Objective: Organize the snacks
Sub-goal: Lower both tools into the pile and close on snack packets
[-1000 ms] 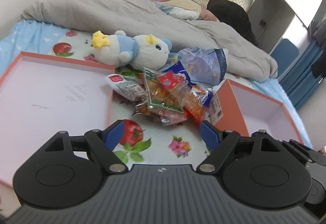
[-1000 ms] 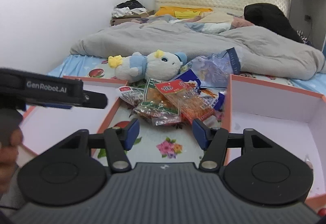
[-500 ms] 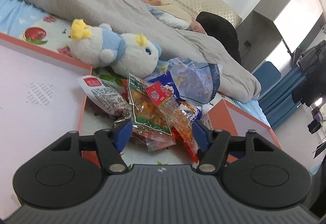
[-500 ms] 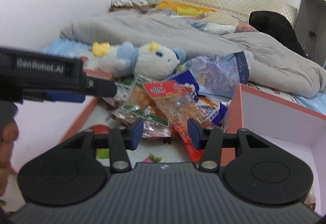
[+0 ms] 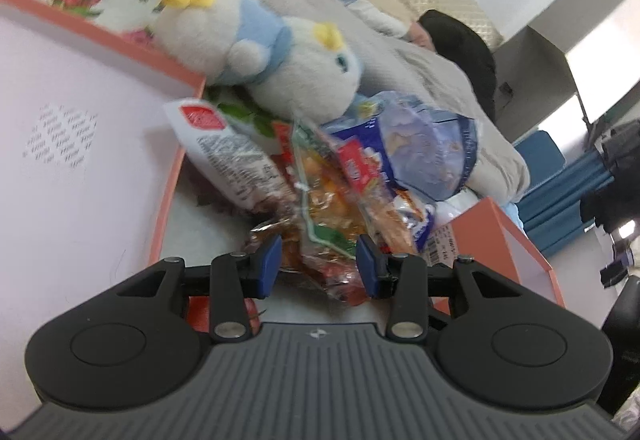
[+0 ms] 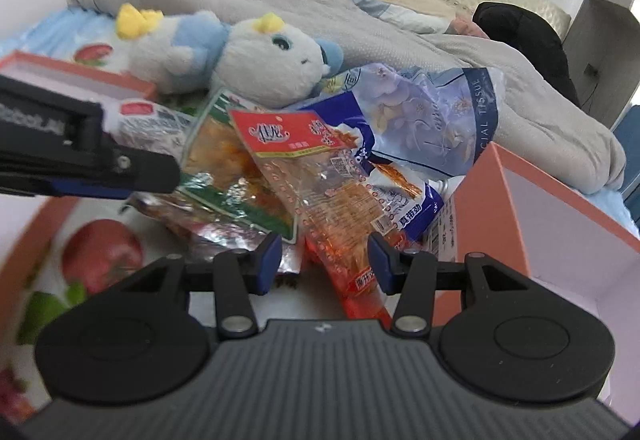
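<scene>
Now my left gripper (image 5: pixel 318 266) is closing on the green-edged snack packet (image 5: pixel 324 208), not yet pinching. My right gripper (image 6: pixel 324 262) stands half-spread astride the red-labelled packet (image 6: pixel 320 180), whose long axis runs away from me. Farther, a blue bag (image 6: pixel 432 116) reads "TISSUE"; the left tool reads "Robot.AI".

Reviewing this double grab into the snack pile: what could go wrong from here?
1. The left tongs, closing, straddle overlapping packets; they may pinch the green-edged packet plus the one beneath.
2. The right tongs frame the red-labelled packet, which overlaps the green-edged one, so lifting could drag it.
</scene>
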